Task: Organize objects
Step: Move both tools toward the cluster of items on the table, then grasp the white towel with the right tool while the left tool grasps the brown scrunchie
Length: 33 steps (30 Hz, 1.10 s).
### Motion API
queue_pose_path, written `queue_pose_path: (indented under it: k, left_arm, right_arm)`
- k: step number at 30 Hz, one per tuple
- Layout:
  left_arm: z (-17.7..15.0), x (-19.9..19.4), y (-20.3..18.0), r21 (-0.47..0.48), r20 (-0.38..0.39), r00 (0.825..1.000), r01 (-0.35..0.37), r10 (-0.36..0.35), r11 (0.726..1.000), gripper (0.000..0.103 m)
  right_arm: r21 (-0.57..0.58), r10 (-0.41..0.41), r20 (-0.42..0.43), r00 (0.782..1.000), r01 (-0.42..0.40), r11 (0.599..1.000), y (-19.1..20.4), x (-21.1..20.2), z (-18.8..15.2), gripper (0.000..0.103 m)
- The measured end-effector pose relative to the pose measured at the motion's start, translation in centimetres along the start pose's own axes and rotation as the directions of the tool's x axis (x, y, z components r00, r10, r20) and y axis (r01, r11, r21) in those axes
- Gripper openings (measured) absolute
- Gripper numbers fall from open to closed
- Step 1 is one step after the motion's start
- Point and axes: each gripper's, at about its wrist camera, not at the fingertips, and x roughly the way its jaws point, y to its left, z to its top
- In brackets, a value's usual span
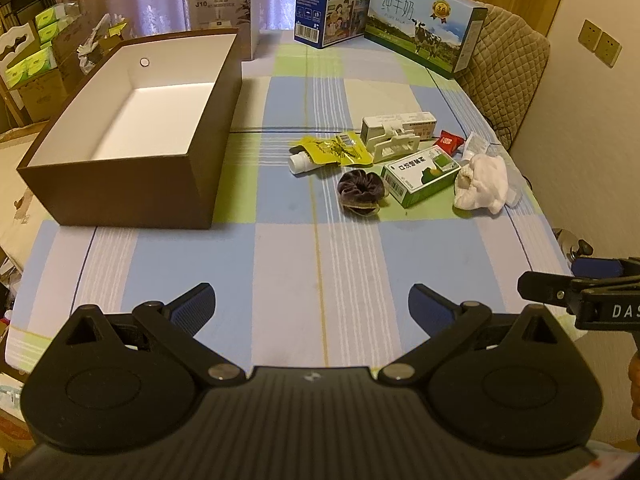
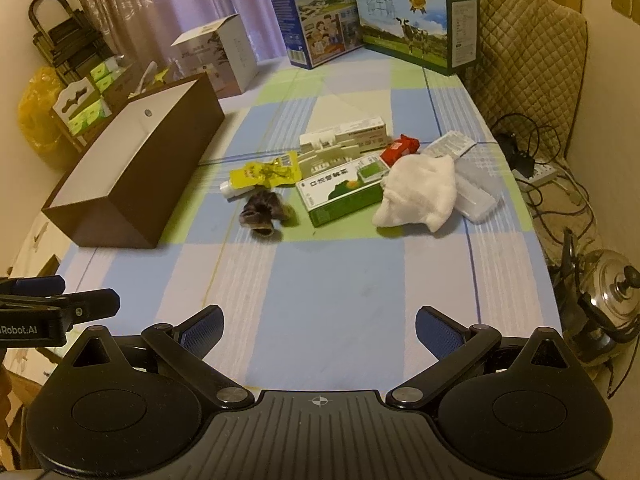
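Note:
An open brown box [image 1: 132,132] with a white inside stands empty on the left of the checked tablecloth; it also shows in the right wrist view [image 2: 132,176]. To its right lies a loose pile: a yellow pouch [image 1: 328,152], a dark scrunchie [image 1: 360,194], a green carton [image 1: 420,174], a white cloth [image 1: 480,184], a white carton [image 1: 396,126], a red packet [image 1: 450,142]. The same pile shows in the right wrist view, with the green carton [image 2: 344,190] and white cloth [image 2: 420,192]. My left gripper [image 1: 312,304] and right gripper [image 2: 318,326] are open and empty, near the table's front edge.
Two milk cartons [image 1: 424,36] and a white product box [image 1: 224,8] stand at the table's far end. A padded chair [image 2: 528,52] is at the right. A metal kettle [image 2: 608,292] and cables lie on the floor to the right.

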Motion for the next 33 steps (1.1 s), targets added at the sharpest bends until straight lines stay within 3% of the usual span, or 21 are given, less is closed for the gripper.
queue_pose_path:
  k: [14, 21, 33]
  left_arm:
    - [2.9, 3.5, -1.1, -0.011, -0.024, 1.0, -0.006, 0.006, 1.0, 0.102]
    - [4.4, 5.8, -0.9, -0.023, -0.04, 0.999, -0.021, 0.02, 1.0, 0.102]
    - [8.1, 9.5, -0.9, -0.03, -0.003, 0.997, -0.082, 0.082, 0.996, 0.102]
  right_arm:
    - [-0.011, -0.009, 0.012, 1.0, 0.009, 1.0, -3.2, 2.4, 3.3, 0.1]
    - [0.027, -0.023, 0.076, 0.997, 0.021, 0.999, -6.0, 4.1, 4.9, 0.1]
    - [0.018, 0.002, 0.161, 0.987, -0.005, 1.0, -9.3, 7.4, 7.8, 0.1]
